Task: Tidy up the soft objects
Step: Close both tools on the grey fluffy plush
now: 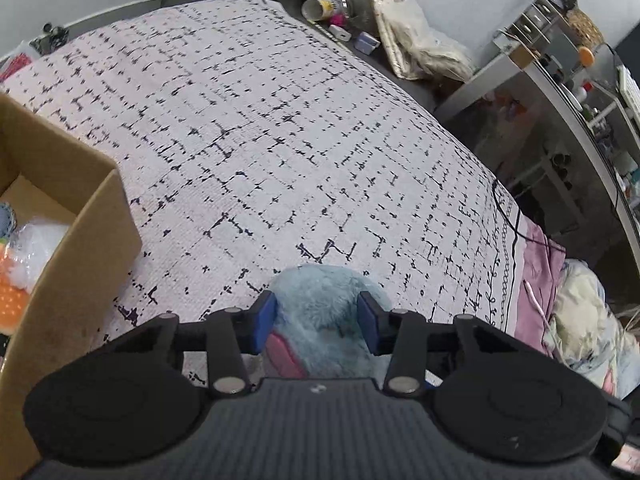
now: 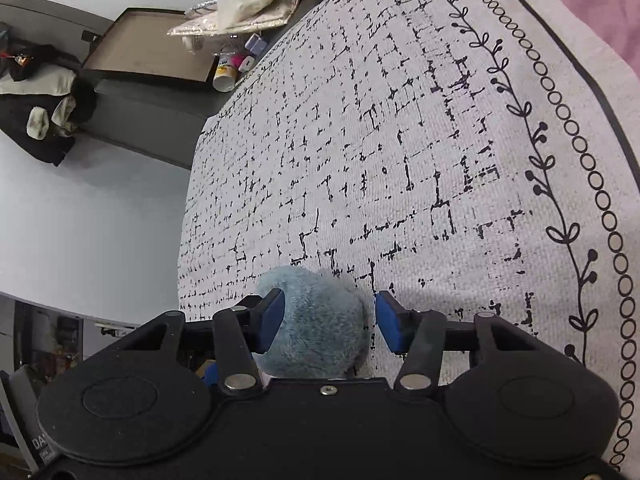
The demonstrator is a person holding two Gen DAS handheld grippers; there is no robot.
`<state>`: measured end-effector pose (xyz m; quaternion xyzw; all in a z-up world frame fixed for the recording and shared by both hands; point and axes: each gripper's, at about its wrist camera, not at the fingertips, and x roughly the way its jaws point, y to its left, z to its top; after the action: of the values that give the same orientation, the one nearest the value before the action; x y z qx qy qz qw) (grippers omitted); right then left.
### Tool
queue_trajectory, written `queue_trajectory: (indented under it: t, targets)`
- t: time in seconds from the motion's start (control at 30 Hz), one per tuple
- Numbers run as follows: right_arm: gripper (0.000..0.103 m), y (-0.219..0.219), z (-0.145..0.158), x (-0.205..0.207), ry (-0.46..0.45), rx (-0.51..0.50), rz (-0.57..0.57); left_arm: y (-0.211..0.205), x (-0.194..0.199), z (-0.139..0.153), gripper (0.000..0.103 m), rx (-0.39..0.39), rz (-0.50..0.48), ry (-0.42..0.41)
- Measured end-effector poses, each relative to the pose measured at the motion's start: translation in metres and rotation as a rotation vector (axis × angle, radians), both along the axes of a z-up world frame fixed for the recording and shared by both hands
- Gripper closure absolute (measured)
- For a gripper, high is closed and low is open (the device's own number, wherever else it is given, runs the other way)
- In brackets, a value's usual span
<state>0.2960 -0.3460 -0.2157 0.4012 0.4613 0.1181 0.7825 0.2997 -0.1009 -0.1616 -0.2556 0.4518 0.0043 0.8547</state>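
A fluffy pale-blue plush toy (image 1: 320,320) with a pink patch lies on a bed covered by a white woven bedspread (image 1: 260,140) printed with broken black grid marks.

In the left wrist view, the left tongs (image 1: 316,320) straddle one furry part of the toy. Both blue pads (image 1: 265,320) sit against the fur, which bulges up between them, so the tongs are partly closed and squeezing the plush.

In the right wrist view, the right tongs (image 2: 329,320) reach around a rounded blue lobe of the plush toy (image 2: 316,328). The left pad (image 2: 272,318) presses into the fur, while the right pad stands just beside it with a thin strip of bedspread showing between them. These tongs are about half open, with the toy between the jaws but not clamped on both sides.

An open brown cardboard box (image 1: 80,232) stands on the bed to the left of the toy, near it but apart. Inside it are white plastic wrapping (image 1: 36,240) and something orange (image 1: 12,300).

A border of black circles and leafy vines (image 2: 560,184) runs along the bedspread's edge, with a pink sheet (image 1: 538,280) beyond it.
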Motion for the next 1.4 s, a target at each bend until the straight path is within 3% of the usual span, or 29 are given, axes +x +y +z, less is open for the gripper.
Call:
queue_trajectory:
  t: [0.3, 0.47, 0.67, 1.4]
  targets:
    - [0.052, 0.019, -0.006, 0.006, -0.010, -0.013, 0.071, 0.006, -0.004, -0.017, 0.062, -0.043, 0.027, 0.043]
    - [0.069, 0.016, -0.005, -0.001, -0.030, -0.027, 0.072, 0.000, -0.008, -0.011, 0.074, -0.047, 0.024, 0.034]
    - [0.078, 0.010, 0.002, -0.019, -0.035, -0.021, 0.059, 0.001, -0.024, 0.004, 0.078, -0.049, 0.007, 0.016]
    - [0.082, 0.017, 0.038, -0.104, -0.114, -0.048, 0.062, 0.005, -0.106, 0.048, 0.083, -0.025, -0.065, -0.051]
